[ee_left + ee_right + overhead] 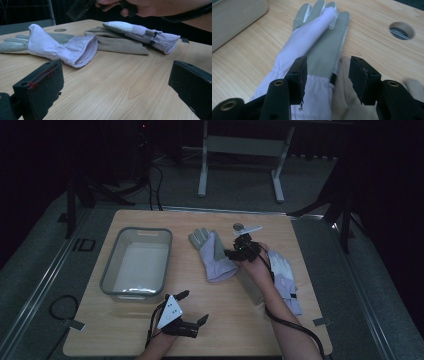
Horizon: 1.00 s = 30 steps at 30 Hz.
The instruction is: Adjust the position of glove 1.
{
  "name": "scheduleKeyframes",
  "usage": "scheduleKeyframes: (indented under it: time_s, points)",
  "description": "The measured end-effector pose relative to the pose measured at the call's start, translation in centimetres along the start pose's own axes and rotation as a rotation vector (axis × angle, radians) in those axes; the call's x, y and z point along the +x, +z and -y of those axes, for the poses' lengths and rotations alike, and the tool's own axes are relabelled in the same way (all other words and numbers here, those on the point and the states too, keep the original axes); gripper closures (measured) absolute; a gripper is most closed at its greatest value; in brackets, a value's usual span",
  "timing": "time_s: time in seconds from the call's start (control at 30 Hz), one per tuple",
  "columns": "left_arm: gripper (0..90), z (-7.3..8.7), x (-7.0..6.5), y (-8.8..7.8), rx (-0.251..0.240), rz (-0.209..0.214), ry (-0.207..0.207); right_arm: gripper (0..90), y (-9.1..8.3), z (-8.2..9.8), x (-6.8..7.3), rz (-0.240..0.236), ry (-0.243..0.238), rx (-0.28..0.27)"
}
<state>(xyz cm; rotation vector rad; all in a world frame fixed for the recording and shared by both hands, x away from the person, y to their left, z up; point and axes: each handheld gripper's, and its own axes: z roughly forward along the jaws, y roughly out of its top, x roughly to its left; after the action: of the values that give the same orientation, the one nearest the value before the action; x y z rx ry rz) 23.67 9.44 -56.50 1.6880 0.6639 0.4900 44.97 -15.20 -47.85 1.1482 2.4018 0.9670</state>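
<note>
A lilac and grey glove [212,256] [317,42] lies flat in the middle of the wooden table [225,320], fingers toward the far edge. My right gripper [231,253] [327,71] hovers just above its cuff end. The jaws stand partly apart astride the grey palm, and the pads are not pressing on it. Beside it a beige glove [250,285] [120,45] lies under a white and lilac glove [282,275] [145,33]. My left gripper [194,307] [117,75] rests near the front edge, wide open, with bare table between its jaws.
A grey plastic bin [137,262] [234,17] stands on the left half of the table. A round cable hole [239,226] [401,30] sits near the far edge. The person's right hand [150,6] shows at the top of the left gripper view.
</note>
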Motion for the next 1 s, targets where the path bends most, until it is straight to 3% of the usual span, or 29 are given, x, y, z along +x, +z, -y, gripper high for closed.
scheduleKeyframes:
  time_s: [0.2,0.43,0.57,0.63,0.73,0.87,1.0]
  points:
    - [0.1,0.0,0.0,0.0,0.0,0.005,-0.004,51.8,2.3,-0.7,0.5,-0.035,-0.019,0.037]
    - [0.1,0.0,0.0,0.0,0.0,0.006,-0.006,54.6,4.6,-1.1,0.7,-0.041,-0.05,0.057]
    - [0.0,0.0,0.0,0.0,0.001,0.009,-0.006,55.2,5.9,-1.0,0.9,-0.032,-0.06,0.068]
    - [0.0,0.0,0.0,0.0,0.001,0.01,-0.005,56.7,6.6,-0.8,0.9,0.006,-0.078,0.094]
    - [0.1,0.0,0.0,0.0,0.002,0.01,-0.004,58.6,7.3,-0.3,0.8,0.009,-0.062,0.102]
    - [0.1,0.0,0.0,0.0,0.002,0.009,-0.006,67.4,7.7,0.0,1.1,0.007,-0.094,0.112]
    - [0.1,0.0,0.0,0.0,0.002,0.008,-0.004,81.4,7.9,0.0,0.8,-0.022,-0.02,0.113]
